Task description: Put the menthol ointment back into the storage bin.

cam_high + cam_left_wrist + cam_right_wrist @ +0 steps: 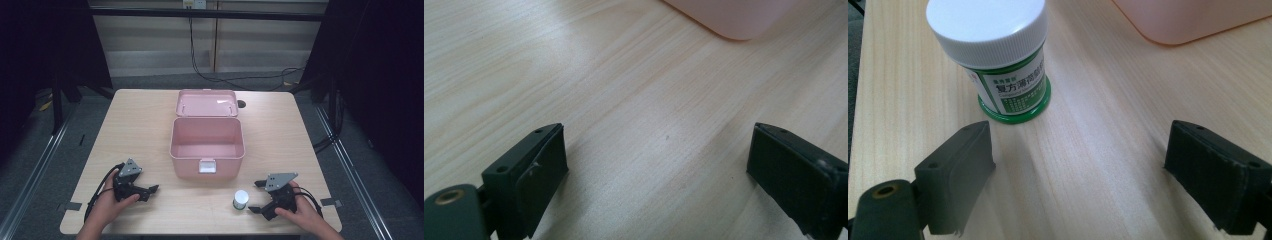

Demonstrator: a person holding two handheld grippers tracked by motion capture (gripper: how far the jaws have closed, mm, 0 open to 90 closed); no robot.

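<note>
From the high view, I'm resting my left gripper [150, 190] and right gripper [255, 196] on the wooden table [140, 115], the pink storage box [207, 145] sitting between them with its lid [206, 103] thrown back — ready to receive, I judge. In the left gripper view, my jaws are gaping over bare wood. In the right gripper view, I'm holding my jaws wide, empty — the white-capped medicine bottle [998, 60] standing upright just ahead, off to their left.

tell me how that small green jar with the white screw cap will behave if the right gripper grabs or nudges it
The small green jar with the white screw cap stands upright on a flat base, so it should probably slide rather than tip. On its side, its round body would likely roll. The ribbed cap edge may give the open right gripper better purchase than the glossy label.
</note>
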